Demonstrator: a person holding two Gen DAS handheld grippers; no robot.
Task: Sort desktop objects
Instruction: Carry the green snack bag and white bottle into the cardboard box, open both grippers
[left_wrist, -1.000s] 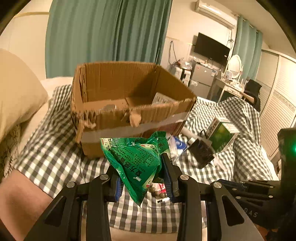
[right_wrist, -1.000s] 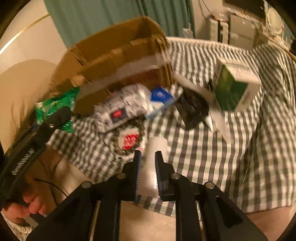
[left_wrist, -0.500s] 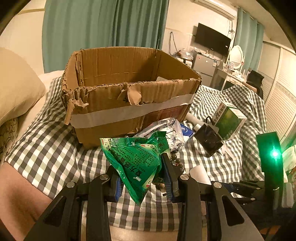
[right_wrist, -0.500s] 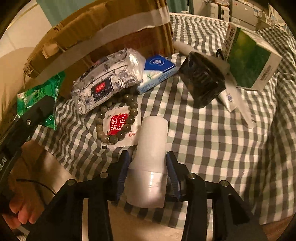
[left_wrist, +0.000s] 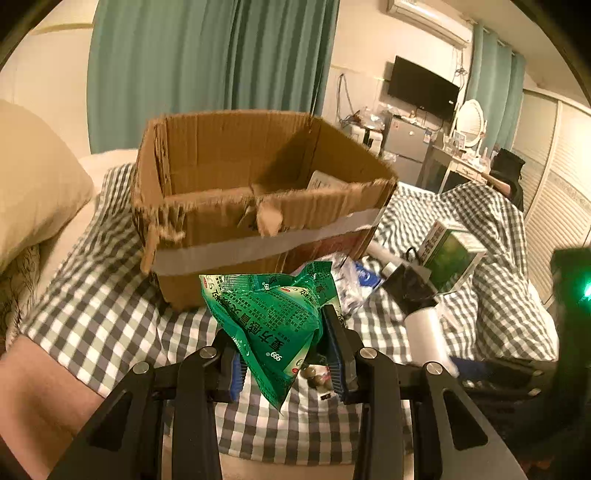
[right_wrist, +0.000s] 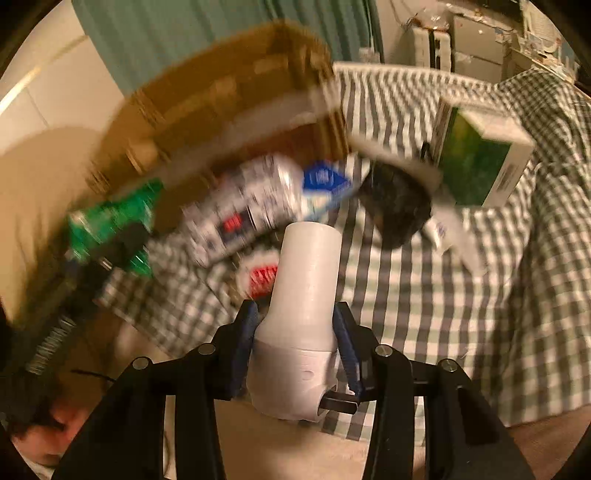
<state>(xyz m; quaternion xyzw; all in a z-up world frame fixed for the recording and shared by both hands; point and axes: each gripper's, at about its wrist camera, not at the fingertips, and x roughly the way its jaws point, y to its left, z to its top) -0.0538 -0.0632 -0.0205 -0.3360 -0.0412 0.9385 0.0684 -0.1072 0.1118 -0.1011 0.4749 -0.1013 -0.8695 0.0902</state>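
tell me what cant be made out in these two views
- Left wrist view: the cardboard box floor, hidden by its torn front wall.
- Left wrist view: the beads, mostly behind the green packet.
- Right wrist view: print on the tissue pack, blurred by motion.
- Right wrist view: the white bottle base, cut off behind the fingers.

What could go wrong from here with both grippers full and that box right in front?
The green packet is pinched only at its lower part by the left gripper, so it may slip out before it clears the torn front wall of the cardboard box.

The white bottle sits tilted in the right gripper, and the right wrist view is motion-blurred; a fast swing could twist it loose or knock the tissue pack.
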